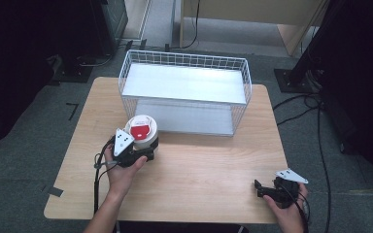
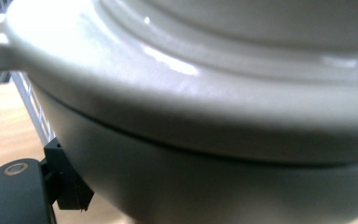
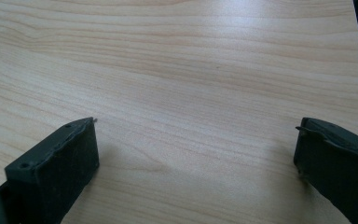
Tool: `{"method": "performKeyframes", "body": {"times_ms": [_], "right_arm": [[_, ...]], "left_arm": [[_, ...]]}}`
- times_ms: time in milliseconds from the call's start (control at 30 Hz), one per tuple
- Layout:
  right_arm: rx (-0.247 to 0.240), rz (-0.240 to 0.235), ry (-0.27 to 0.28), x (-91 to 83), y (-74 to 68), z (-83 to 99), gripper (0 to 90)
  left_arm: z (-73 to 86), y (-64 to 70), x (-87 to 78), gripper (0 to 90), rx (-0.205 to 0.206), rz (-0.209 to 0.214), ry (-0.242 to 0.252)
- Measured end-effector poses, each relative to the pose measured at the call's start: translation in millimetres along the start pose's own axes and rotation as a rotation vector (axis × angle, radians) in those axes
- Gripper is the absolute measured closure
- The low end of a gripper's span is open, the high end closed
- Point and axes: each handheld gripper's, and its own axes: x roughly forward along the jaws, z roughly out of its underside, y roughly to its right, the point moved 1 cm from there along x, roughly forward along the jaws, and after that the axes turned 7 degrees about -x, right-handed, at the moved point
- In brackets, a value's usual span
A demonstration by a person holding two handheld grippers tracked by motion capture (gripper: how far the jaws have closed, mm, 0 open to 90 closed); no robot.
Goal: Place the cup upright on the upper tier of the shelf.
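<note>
Currently the left tongs (image 1: 143,154) sit at a white lidded pot (image 1: 143,132) with a red mark on its lid, which stands on the table (image 1: 199,174) toward the left half, just in front of the left end of a white wire basket shelf (image 1: 184,90) at the table's far edge. From the left gripper view the pot's (image 2: 214,154) pale wall and lid rim loom very close, and one black jaw touches its side at lower left; whether the tongs actually clamp it I cannot tell. Over by the near right corner, the right tongs (image 1: 258,189) hover low above bare wood (image 3: 182,79), jaws spread wide and holding nothing.
</note>
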Motion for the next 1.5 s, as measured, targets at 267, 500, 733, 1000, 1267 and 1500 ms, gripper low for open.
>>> {"method": "performKeyframes", "body": {"times_ms": [267, 500, 733, 1000, 1267, 1500], "right_arm": [[-0.001, 0.000, 0.000, 0.0, 0.1, 0.0, 0.0], [-0.002, 0.000, 0.000, 0.0, 0.1, 0.0, 0.0], [-0.002, 0.000, 0.000, 0.0, 0.1, 0.0, 0.0], [0.000, -0.001, -0.001, -0.1, 0.0, 0.1, 0.0], [0.001, 0.000, 0.000, 0.0, 0.0, 0.1, 0.0], [0.000, -0.001, -0.001, -0.1, 0.0, 0.1, 0.0]], "left_arm": [[-19.5, 7.7, 3.1, 11.2, 0.036, 0.005, 0.055], [-36.8, 13.6, 6.1, 11.2, 0.061, 0.012, 0.095], [-47.7, 18.9, 6.9, 11.2, 0.079, 0.020, 0.149], [-65.1, 26.4, 8.7, 11.2, 0.108, 0.005, 0.200], [-81.4, 28.2, 12.7, 11.3, 0.124, -0.005, 0.234], [-100.1, 30.8, 16.1, 11.3, 0.137, 0.007, 0.257]]}}
